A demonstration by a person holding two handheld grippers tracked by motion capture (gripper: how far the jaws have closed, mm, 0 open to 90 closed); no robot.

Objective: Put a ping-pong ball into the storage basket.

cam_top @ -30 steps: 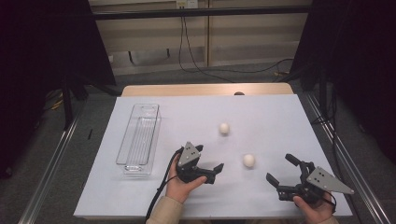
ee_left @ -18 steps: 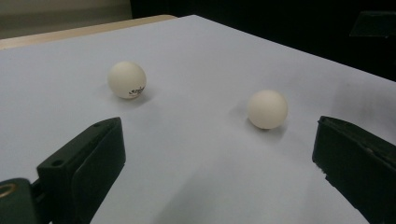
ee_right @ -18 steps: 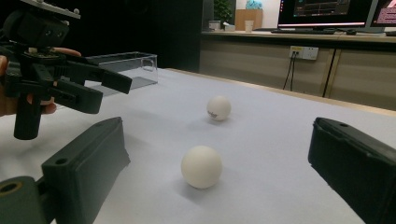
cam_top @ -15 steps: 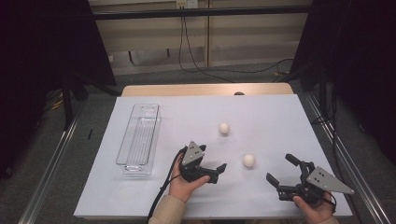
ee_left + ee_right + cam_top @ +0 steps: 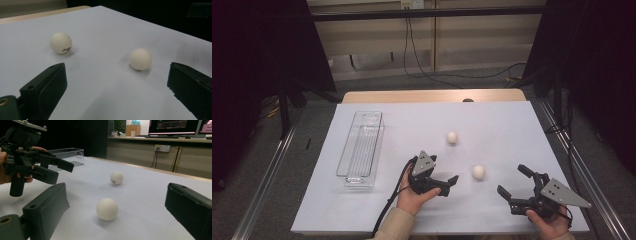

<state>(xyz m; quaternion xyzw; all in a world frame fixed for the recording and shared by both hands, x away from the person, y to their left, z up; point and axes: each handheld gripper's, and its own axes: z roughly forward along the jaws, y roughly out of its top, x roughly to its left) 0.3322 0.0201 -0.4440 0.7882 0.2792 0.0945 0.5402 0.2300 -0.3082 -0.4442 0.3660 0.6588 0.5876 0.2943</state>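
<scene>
Two white balls lie on the counter [image 5: 362,210]: the near ball [image 5: 478,171] sits between the hand-held grippers, just beyond the spread jaws of the left hand-held gripper [image 5: 451,183], while the far ball [image 5: 452,137] rests well apart toward the middle. To take the near ball well, I judge the left hand-held gripper should slide forward low until the ball sits centred between its jaws, then close gently so it does not roll away. The right hand-held gripper [image 5: 513,187], also released and empty, stands close on the ball's other side and could crowd the reach, whereas the clear tray [image 5: 362,145] at the left stands off the path.
</scene>
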